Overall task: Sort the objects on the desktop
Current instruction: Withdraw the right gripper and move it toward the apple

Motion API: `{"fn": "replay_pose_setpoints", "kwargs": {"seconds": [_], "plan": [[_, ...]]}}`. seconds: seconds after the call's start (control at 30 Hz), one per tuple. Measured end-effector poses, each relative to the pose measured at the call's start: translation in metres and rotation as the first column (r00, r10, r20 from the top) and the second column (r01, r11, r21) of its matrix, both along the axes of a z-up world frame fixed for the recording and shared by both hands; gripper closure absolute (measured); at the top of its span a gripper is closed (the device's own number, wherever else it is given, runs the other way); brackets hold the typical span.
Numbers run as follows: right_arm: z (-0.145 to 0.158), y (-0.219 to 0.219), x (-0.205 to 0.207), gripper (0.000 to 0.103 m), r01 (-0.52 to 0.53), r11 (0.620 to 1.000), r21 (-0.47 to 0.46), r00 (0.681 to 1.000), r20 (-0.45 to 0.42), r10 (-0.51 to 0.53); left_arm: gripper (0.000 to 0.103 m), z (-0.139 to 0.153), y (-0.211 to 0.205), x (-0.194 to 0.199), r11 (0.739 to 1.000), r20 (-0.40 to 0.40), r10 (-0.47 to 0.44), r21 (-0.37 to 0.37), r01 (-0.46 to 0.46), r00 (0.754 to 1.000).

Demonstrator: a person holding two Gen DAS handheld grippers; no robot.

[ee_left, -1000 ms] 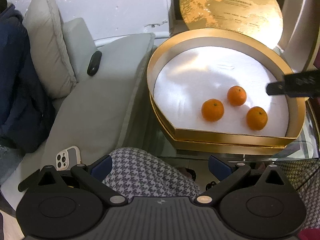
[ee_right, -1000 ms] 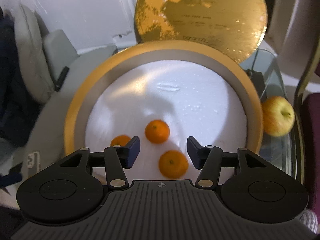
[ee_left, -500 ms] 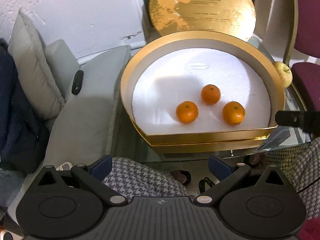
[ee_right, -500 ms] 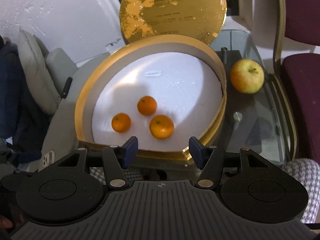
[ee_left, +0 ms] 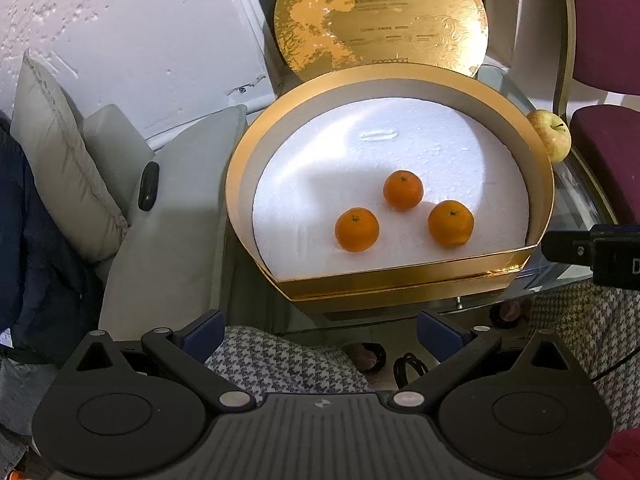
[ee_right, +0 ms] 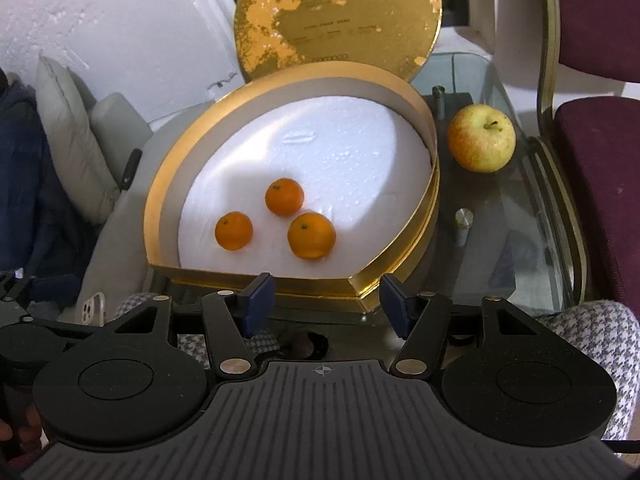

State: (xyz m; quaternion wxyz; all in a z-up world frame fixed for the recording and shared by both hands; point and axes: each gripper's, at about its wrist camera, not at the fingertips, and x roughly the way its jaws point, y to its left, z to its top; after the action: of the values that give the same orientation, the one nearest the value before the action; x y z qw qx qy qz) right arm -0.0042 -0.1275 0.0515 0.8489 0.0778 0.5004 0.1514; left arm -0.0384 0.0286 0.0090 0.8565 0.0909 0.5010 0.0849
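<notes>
Nearest the cameras, both grippers hang over the person's checked lap, short of the glass table [ee_right: 500,248]. The left gripper [ee_left: 318,330] has its fingers wide apart and empty. The right gripper [ee_right: 326,300] is part open with nothing between its pads; its jaws have just been opening.

On the table sits the gold box [ee_right: 168,184], its flat front wall toward the table's near edge. Three tangerines [ee_right: 284,196] rest close together on its white foam floor, toward the front. Just beyond the box's right wall, the apple [ee_right: 480,142] lies loose on the glass near the table's right edge. The round gold lid [ee_right: 340,16] leans upright behind the box.

The likely trouble is the apple: it is round on slick glass, so a glancing pad could roll it off toward the chair. A low approach could also catch the thin box wall.

A second ago the right gripper hovered over the tangerines inside the box; it has drawn back, and the left view has swung right.
</notes>
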Motion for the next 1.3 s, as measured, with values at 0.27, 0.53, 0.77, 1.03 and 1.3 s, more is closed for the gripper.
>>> {"fn": "replay_pose_setpoints", "kwargs": {"seconds": [0.27, 0.53, 0.77, 1.03, 1.3], "plan": [[-0.003, -0.015, 0.000, 0.032, 0.047, 0.999, 0.020, 0.999, 0.001, -0.047, 0.001, 0.004, -0.019, 0.009, 0.998, -0.004, -0.066, 0.024, 0.066, 0.998], [-0.011, -0.052, 0.002, 0.031, 0.164, 0.986, 0.033, 0.986, 0.000, -0.164, 0.001, 0.001, -0.039, 0.023, 0.993, -0.024, -0.107, 0.037, 0.108, 0.994], [-0.019, -0.082, 0.012, 0.031, 0.235, 0.972, 0.033, 0.972, 0.011, -0.235, 0.001, -0.002, -0.057, 0.036, 0.988, -0.036, -0.147, 0.040, 0.149, 0.988], [-0.028, -0.099, 0.031, 0.030, 0.291, 0.955, 0.052, 0.957, 0.007, -0.292, 0.001, -0.007, -0.064, 0.051, 0.987, -0.052, -0.154, 0.039, 0.156, 0.987], [-0.035, -0.106, 0.074, 0.024, 0.333, 0.942, 0.043, 0.942, 0.023, -0.334, 0.001, -0.015, -0.051, 0.065, 0.994, -0.066, -0.103, 0.017, 0.104, 0.992]]}}
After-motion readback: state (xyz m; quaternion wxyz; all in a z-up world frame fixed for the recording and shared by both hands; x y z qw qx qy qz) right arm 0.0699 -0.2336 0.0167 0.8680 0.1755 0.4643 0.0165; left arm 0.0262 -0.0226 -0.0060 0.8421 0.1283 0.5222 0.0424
